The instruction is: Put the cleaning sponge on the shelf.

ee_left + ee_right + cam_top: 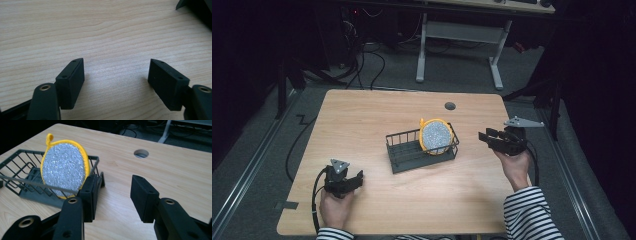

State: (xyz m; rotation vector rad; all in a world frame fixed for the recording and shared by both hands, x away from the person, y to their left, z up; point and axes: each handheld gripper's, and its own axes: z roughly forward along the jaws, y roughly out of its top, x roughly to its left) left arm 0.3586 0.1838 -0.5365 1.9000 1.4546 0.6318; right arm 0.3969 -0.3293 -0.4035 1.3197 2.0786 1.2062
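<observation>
Though yellow-rimmed, silver glittery pad (pixel 65 170) upright.

One worktop (pixel 362 125) carries one wire rack (pixel 412 150) and one round silver pad (pixel 435 136) with a yellow rim. Two claws are there: a left claw (pixel 357 179) and a right claw (pixel 486 136). One cable hole (pixel 450 106) is in the worktop.

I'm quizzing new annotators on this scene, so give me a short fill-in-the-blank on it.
1. The silver pad has a ____ border.
2. The pad stands on edge inside the dark wire ____.
3. The right gripper holds ____ between its jaws.
4. The round hole in the table lies ____ the basket, seen from the person.

Missing: yellow; basket; nothing; beyond
</observation>
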